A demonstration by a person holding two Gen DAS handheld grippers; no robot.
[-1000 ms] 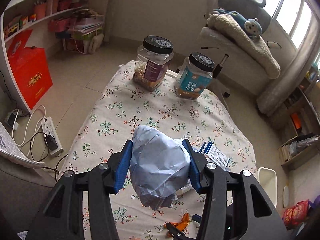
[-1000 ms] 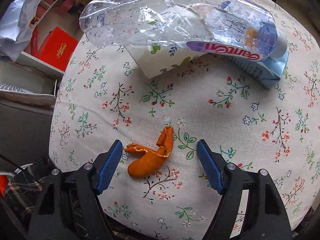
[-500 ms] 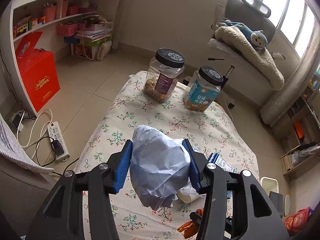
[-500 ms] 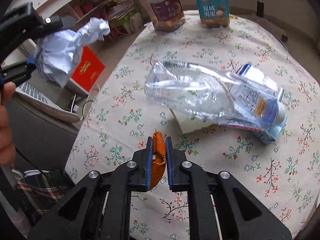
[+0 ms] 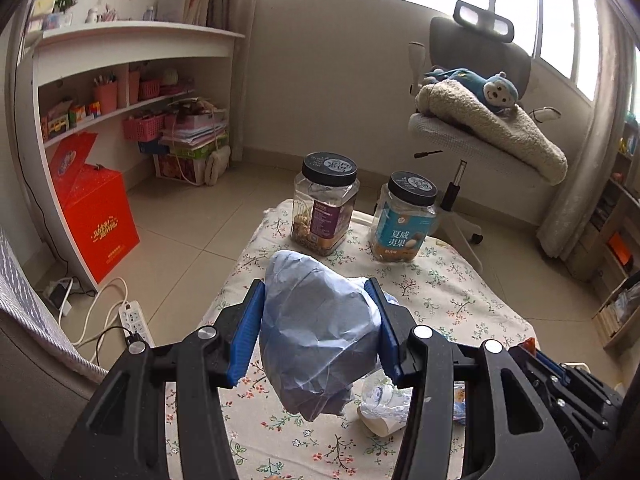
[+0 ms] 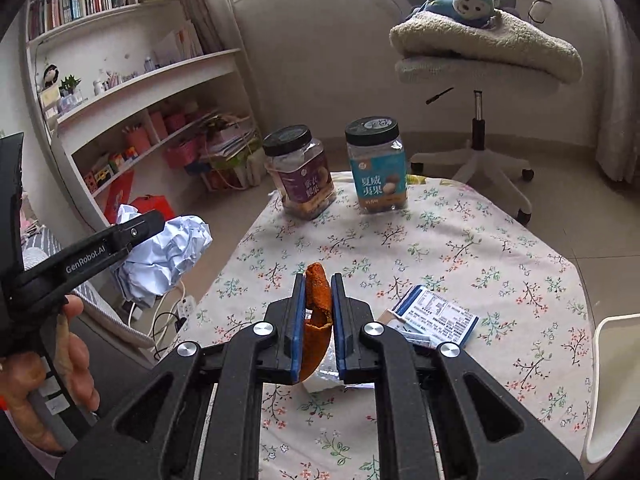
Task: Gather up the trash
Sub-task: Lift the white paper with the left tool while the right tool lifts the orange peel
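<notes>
Progress of trash collection, seen from both wrist views. Two pieces are already picked up and held clear of the flowered tabletop (image 6: 460, 240). In the left wrist view, the left gripper (image 5: 318, 328) is clamped on a crumpled paper ball (image 5: 320, 336), which fills the lower centre of the frame between the blue fingers (image 5: 246, 332) and bulges above and below them. In the right wrist view, the right gripper (image 6: 318, 320) is closed tight on an orange peel (image 6: 318, 308), pinched edgewise at lower centre, its tip projecting above the fingers. Left on the tabletop are a small printed carton (image 6: 436, 316) at right of centre and a crushed clear bottle (image 5: 380, 394) at lower right of the left view. No bin is identifiable with certainty, so delivery of both held pieces is judged outstanding.
</notes>
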